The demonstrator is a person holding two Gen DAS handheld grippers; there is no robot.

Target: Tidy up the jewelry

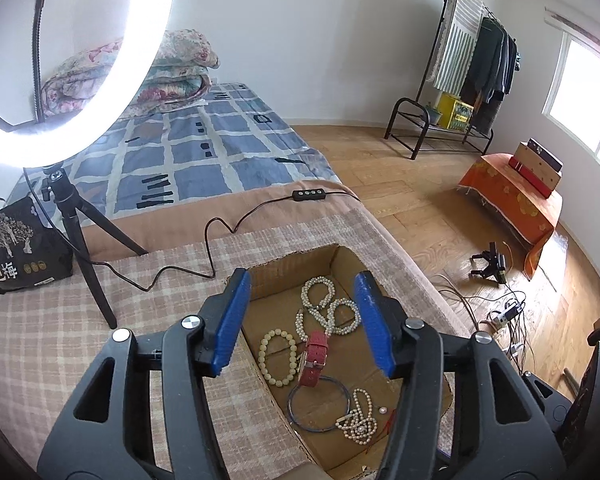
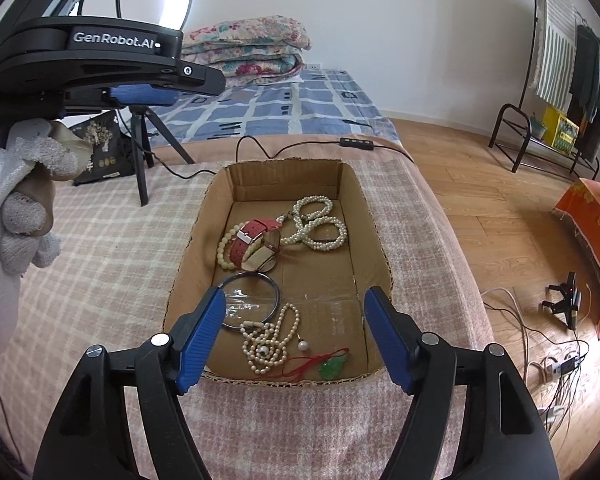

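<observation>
Both jaws gape empty above the cardboard box (image 2: 374, 216), whose right floor lies bare beside the pearls (image 2: 320, 224).

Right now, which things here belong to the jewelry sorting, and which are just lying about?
Job: cardboard box, pearl necklace, red watch, bead bracelet, bangle, green pendant.
Lying about: ring light, black bag, folded quilt.

A red watch (image 2: 256, 240), pearl strands (image 2: 320, 222), bead bracelet (image 2: 224, 248), bangle (image 2: 250, 300), pearl necklace (image 2: 268, 340) and green pendant (image 2: 332, 367) lie in an open cardboard box (image 2: 374, 216).
</observation>
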